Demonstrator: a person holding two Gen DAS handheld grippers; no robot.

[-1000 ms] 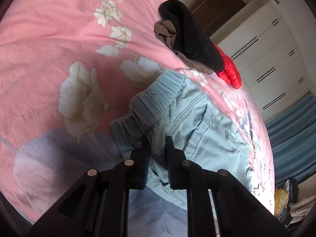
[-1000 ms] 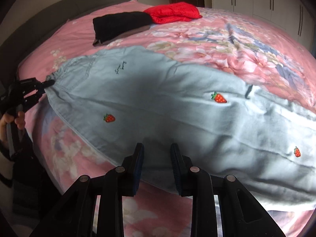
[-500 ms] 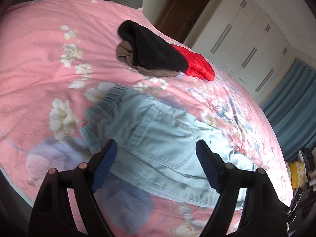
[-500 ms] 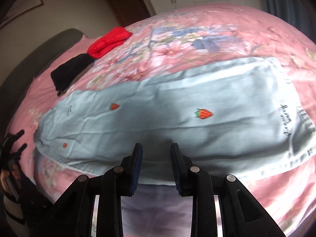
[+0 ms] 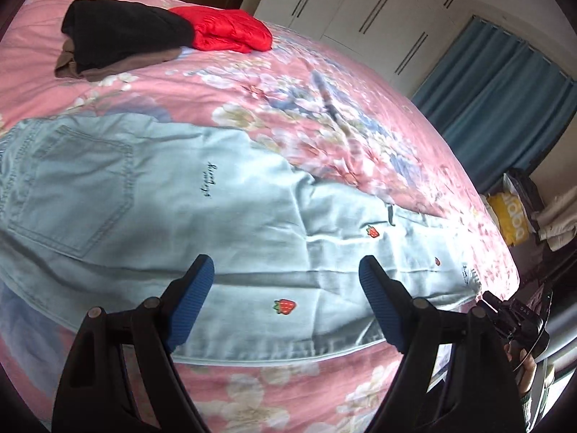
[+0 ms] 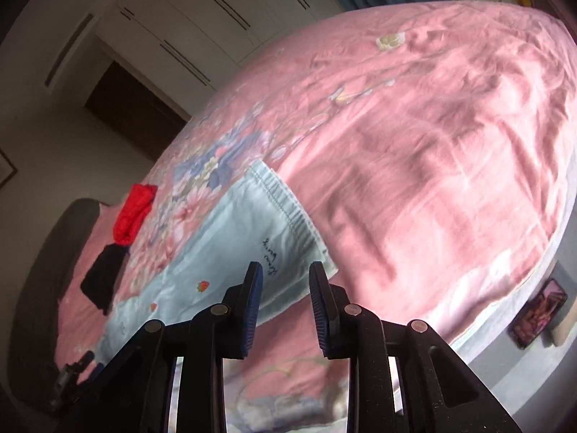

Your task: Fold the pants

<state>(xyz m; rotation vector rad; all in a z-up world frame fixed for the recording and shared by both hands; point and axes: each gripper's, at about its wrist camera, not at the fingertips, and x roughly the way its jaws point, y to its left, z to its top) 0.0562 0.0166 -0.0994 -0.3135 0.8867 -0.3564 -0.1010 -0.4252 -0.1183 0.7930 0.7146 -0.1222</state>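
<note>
Across the near part of the bed [image 5: 360, 83], the pants [image 5: 180, 216] are lying flat, long axis running left to right. The left tool [image 5: 286, 274] is hovering over mid-leg, spread wide and empty. The right tool [image 6: 283, 285] is hovering at the hem [image 6: 288, 202], parted, gripping nothing, and is the nearer one for lifting that end.

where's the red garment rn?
Left wrist view, upper left: the red garment lies at the bed's far end, touching the black garment to its left, well beyond the light blue jeans.
</note>
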